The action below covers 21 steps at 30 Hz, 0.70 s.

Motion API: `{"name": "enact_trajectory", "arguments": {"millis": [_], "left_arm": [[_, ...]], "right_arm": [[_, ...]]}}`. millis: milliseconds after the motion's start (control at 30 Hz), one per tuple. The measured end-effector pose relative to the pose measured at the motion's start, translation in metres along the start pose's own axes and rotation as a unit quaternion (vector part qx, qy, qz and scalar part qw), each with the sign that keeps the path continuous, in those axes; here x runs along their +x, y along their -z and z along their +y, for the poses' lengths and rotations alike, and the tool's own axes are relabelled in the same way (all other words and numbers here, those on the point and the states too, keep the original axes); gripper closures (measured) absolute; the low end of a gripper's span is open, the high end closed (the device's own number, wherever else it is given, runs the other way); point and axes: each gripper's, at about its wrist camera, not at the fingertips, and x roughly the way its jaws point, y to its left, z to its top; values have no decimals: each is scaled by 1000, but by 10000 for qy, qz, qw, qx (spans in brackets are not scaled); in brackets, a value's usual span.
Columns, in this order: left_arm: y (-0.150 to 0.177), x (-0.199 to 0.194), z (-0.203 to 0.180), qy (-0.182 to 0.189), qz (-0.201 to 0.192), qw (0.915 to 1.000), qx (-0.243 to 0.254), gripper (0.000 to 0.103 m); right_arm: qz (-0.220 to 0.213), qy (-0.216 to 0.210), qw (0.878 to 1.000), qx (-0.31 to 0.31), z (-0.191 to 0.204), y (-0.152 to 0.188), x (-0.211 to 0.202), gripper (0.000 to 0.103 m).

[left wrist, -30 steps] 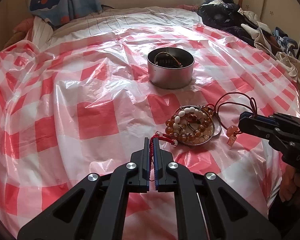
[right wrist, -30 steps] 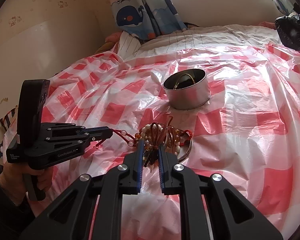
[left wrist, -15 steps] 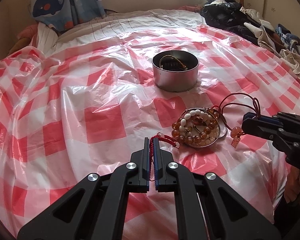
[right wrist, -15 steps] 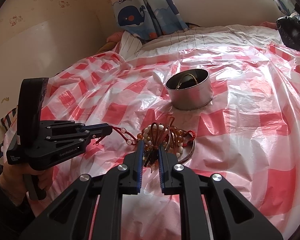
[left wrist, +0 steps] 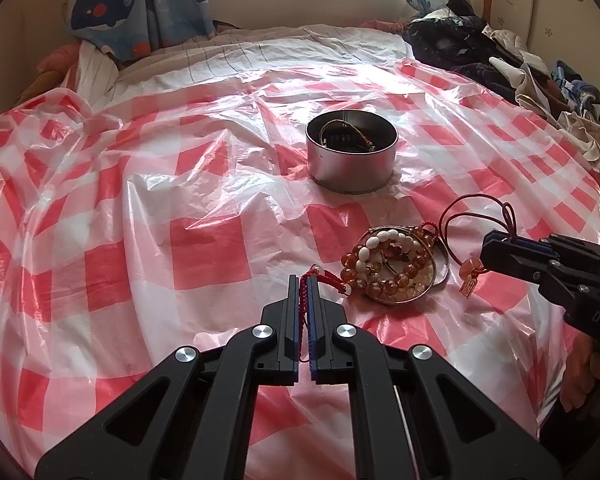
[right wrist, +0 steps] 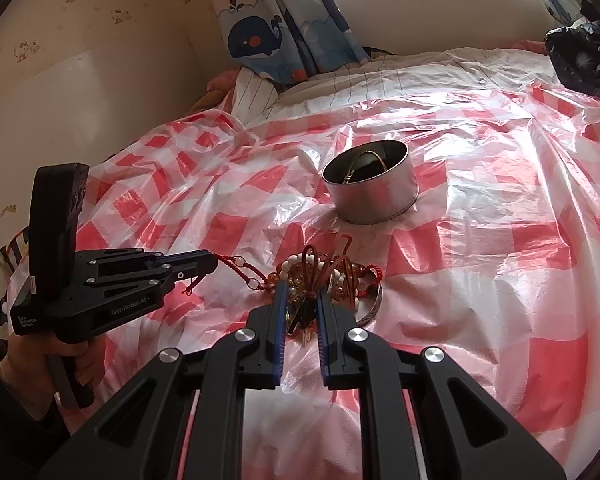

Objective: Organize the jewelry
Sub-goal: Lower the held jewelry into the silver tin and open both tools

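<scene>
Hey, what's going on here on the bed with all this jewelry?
A person is sorting a tangled pile of bracelets on a red-checked plastic sheet, with a handheld gripper in each hand. The left gripper is shut on a red braided cord that leads into the pile. The right gripper is closed on a brown cord necklace on the pile's other side. A round metal tin beyond already holds some jewelry.
</scene>
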Motion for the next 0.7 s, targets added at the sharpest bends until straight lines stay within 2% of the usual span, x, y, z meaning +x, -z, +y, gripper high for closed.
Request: {"name": "enact_trajectory", "arguments": {"millis": [133, 233, 333, 500, 700], "left_arm": [[-3, -5, -2, -6, -168, 9999, -8, 100], [-12, -10, -6, 215, -457, 9987, -60, 100], [-28, -15, -14, 283, -710, 9971, 20, 100], [-62, -6, -17, 376, -899, 9952, -80, 100], [-116, 23, -28, 878, -1165, 9892, -165, 100]], "right_arm": [[-82, -24, 10000, 37, -1, -3, -2, 89], [-231, -95, 9996, 105, -3, -12, -5, 89], [-335, -130, 9993, 138, -8, -26, -6, 89], [-328, -159, 9993, 20, -8, -46, 4, 89], [-397, -18, 9992, -26, -19, -72, 10, 89]]}}
